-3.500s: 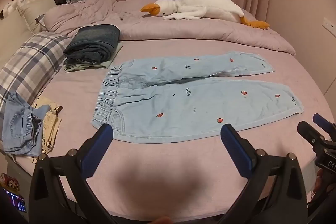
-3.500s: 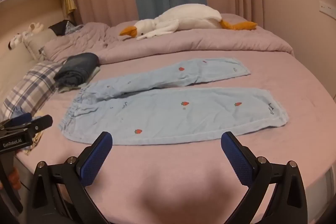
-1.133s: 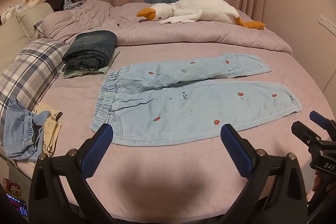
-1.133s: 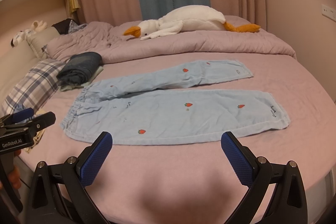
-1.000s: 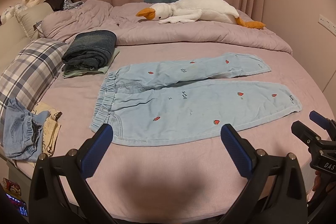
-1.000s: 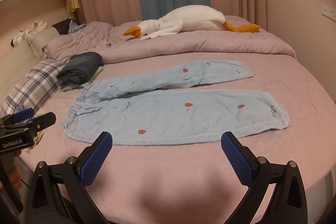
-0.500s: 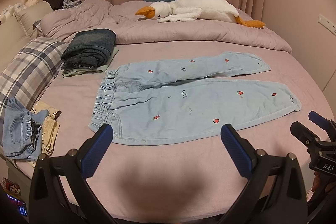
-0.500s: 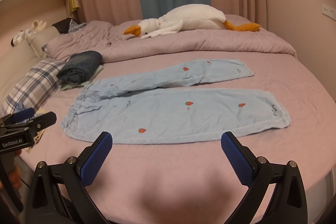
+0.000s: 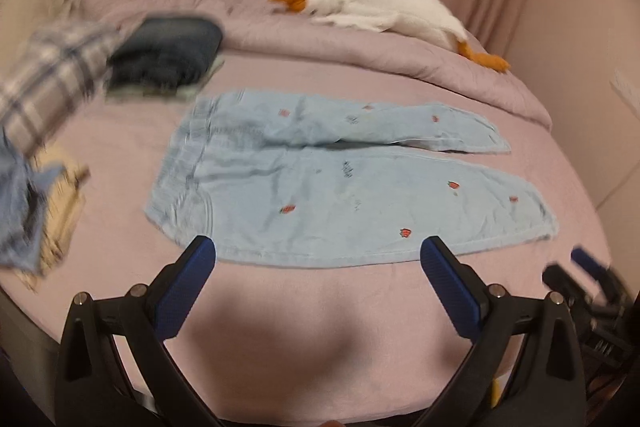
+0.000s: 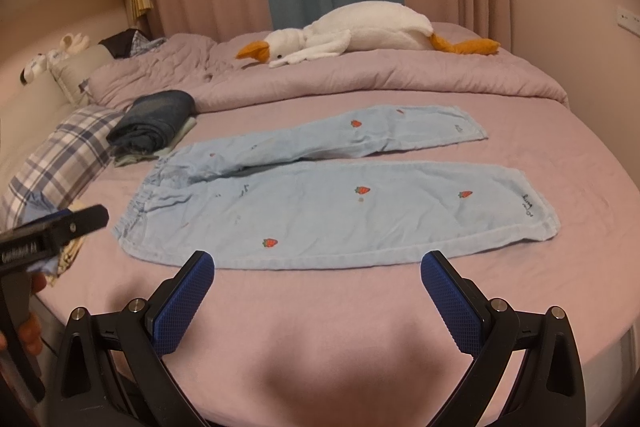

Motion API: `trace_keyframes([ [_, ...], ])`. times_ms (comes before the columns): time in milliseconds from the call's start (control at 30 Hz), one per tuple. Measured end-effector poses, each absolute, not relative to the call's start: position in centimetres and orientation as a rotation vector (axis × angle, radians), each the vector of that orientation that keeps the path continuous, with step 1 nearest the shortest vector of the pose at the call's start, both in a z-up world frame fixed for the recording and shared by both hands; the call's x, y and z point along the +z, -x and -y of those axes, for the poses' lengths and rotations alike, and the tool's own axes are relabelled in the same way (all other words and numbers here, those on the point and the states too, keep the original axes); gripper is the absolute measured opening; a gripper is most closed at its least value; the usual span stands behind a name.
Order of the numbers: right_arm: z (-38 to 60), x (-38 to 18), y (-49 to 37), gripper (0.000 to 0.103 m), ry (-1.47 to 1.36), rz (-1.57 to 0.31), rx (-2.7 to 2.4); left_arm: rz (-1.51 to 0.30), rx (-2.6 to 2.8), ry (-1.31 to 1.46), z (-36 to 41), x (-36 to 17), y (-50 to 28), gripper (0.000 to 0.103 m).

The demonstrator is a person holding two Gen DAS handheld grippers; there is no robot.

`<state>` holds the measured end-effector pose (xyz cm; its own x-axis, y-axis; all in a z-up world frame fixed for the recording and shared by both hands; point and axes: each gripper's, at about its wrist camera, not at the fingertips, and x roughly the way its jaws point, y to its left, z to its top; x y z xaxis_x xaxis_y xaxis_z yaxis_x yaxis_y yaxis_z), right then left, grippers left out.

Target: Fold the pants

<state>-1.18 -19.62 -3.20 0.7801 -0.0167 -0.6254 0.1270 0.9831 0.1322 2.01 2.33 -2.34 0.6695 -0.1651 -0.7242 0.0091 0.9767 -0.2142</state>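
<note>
Blue-padded fingers of the left gripper point(image 9: 318, 259) and the right gripper point(image 10: 318, 273) are held wide apart and empty above the near edge of the pink bed point(image 10: 320, 307). Just beyond them, the light blue pants point(image 10: 340, 203) are spread flat across the middle of the bed, unfolded, with the waistband toward the left edge and both legs stretched toward the right edge. Farther back, folded dark jeans point(image 10: 154, 119) are seen beside a plaid pillow point(image 10: 60, 163) near the far left corner, and a white plush goose point(image 10: 360, 31) is laid on the rumpled quilt point(image 10: 380, 79) along the far edge.

Both wrist views face pants point(image 9: 344, 187) point(image 10: 340, 203) from bed's near edge.
</note>
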Motion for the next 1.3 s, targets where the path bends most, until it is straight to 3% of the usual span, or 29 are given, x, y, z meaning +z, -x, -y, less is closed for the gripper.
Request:
trace_keyframes([
  [200, 18.1, -5.7, 0.0, 0.103, -0.071, -0.715, -0.063, -0.958, -0.056, 0.491, -7.8, -7.6, -4.3, 0.103],
  [533, 10.1, -10.9, -3.3, 0.102, 0.356, -0.700, 0.111, -0.950, 0.036, 0.685, -12.8, -12.8, -6.4, 0.101],
  [700, 5.9, -13.5, -4.8, 0.071, 0.656, -0.636, 0.191, -0.906, 0.091, 0.667, -13.8, -13.2, -8.3, 0.089],
  [767, 4.9, -14.6, -5.7, 0.063, 0.739, -0.617, 0.208, -0.905, 0.113, 0.648, -14.1, -13.3, -9.3, 0.058],
  [800, 4.5, -14.9, -6.2, 0.055, 0.767, -0.605, 0.218, -0.917, 0.135, 0.631, -14.2, -13.4, -10.0, 0.052],
  [833, 4.2, -15.2, -6.8, 0.051, 0.786, -0.593, 0.226, -0.933, 0.166, 0.613, -14.5, -13.6, -10.6, 0.038],
  [867, 4.0, -15.4, -7.4, 0.038, 0.802, -0.595, 0.229, -0.938, 0.177, 0.601, -14.7, -13.8, -10.7, 0.028],
  [900, 3.9, -15.4, -7.9, 0.021, 0.812, -0.603, 0.236, -0.941, 0.172, 0.593, -15.0, -13.8, -10.9, 0.027],
  [1000, 3.2, -15.4, -8.1, 0.010, 0.837, -0.629, 0.251, -0.924, 0.152, 0.576, -15.4, -13.5, -10.3, 0.021],
  [1300, 1.2, -14.6, -4.9, 0.006, 0.738, -0.685, 0.329, -0.935, 0.174, 0.526, -16.7, -13.0, -7.2, 0.022],
])
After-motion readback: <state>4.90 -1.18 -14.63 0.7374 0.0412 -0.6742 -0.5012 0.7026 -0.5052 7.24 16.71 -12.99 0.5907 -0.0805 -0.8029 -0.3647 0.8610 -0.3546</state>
